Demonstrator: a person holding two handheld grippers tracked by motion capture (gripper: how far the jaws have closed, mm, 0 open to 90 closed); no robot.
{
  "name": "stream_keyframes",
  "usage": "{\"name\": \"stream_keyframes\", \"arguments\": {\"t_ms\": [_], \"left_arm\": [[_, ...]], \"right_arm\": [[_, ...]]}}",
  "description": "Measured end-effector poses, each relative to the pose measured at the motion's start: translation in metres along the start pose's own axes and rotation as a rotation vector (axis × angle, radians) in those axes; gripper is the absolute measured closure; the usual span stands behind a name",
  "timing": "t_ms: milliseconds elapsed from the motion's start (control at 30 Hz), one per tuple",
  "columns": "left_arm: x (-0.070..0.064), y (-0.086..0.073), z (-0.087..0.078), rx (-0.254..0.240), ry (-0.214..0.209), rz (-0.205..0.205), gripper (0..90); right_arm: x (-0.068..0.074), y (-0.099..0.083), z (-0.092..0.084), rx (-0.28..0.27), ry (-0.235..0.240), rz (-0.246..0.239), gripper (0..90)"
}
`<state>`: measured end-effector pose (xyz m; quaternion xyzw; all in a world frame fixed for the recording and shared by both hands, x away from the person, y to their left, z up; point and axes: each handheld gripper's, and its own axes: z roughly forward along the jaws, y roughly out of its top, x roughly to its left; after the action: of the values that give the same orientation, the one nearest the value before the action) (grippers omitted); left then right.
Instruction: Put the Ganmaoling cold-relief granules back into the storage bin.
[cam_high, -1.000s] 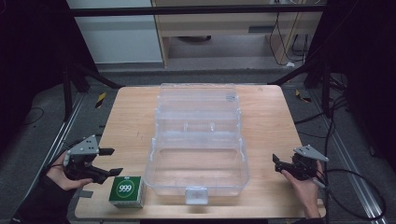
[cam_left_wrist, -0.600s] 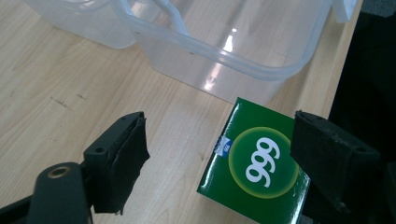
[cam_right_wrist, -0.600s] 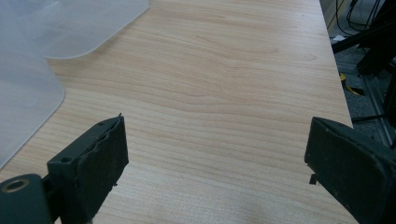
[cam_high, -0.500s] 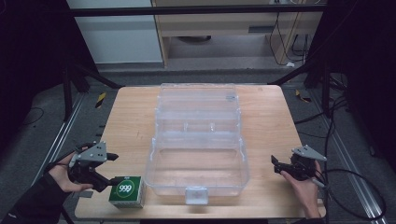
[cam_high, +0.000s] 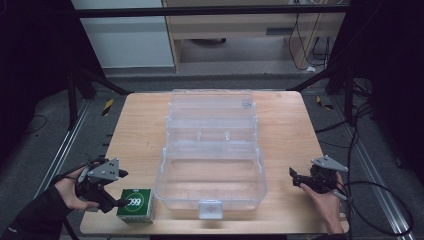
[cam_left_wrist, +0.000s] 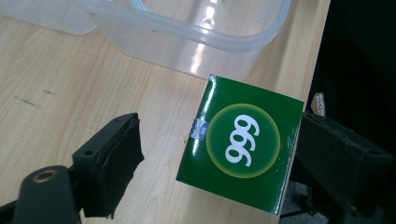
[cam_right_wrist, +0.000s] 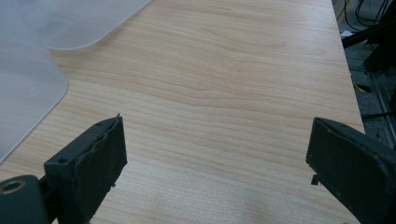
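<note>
A green carton marked 999 (cam_high: 135, 205) (cam_left_wrist: 243, 158) lies flat near the table's front left corner, beside the clear plastic box (cam_high: 212, 172). My left gripper (cam_high: 121, 189) (cam_left_wrist: 219, 140) is open with the carton between its jaws. The right-hand jaw is at the carton's edge, while the other stands a gap away from it. My right gripper (cam_high: 293, 178) (cam_right_wrist: 215, 140) is open over bare wood at the front right, with nothing between its jaws.
The clear box stands open mid-table, its lid (cam_high: 212, 107) laid back toward the far edge, and a corner of it (cam_right_wrist: 28, 88) shows in the right gripper view. The table's front edge (cam_high: 215, 232) is close to the carton.
My left gripper has moved nearer and rightward to the green carton, and its jaws now straddle it. The right gripper has barely moved.
</note>
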<state>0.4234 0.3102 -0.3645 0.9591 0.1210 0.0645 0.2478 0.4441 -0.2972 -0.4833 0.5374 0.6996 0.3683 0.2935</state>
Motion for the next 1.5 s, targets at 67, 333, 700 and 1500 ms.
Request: {"name": "stream_keyframes", "arguments": {"t_ms": [67, 333, 700, 1500], "left_arm": [[-0.001, 0.000, 0.002, 0.004, -0.009, 0.002, 12.5], [-0.004, -0.001, 0.012, 0.042, -0.031, 0.031, 10.2], [-0.008, -0.003, 0.029, 0.082, -0.052, 0.050, 7.6], [-0.009, -0.007, 0.068, 0.135, -0.103, 0.070, 5.1]], "right_arm": [[0.000, 0.000, 0.000, 0.000, 0.000, -0.001, 5.3], [0.000, 0.000, 0.001, 0.010, 0.005, 0.000, 4.7], [0.000, -0.001, 0.002, 0.022, 0.009, -0.001, 4.0], [0.002, -0.002, 0.004, 0.040, 0.009, -0.019, 3.4]]}}
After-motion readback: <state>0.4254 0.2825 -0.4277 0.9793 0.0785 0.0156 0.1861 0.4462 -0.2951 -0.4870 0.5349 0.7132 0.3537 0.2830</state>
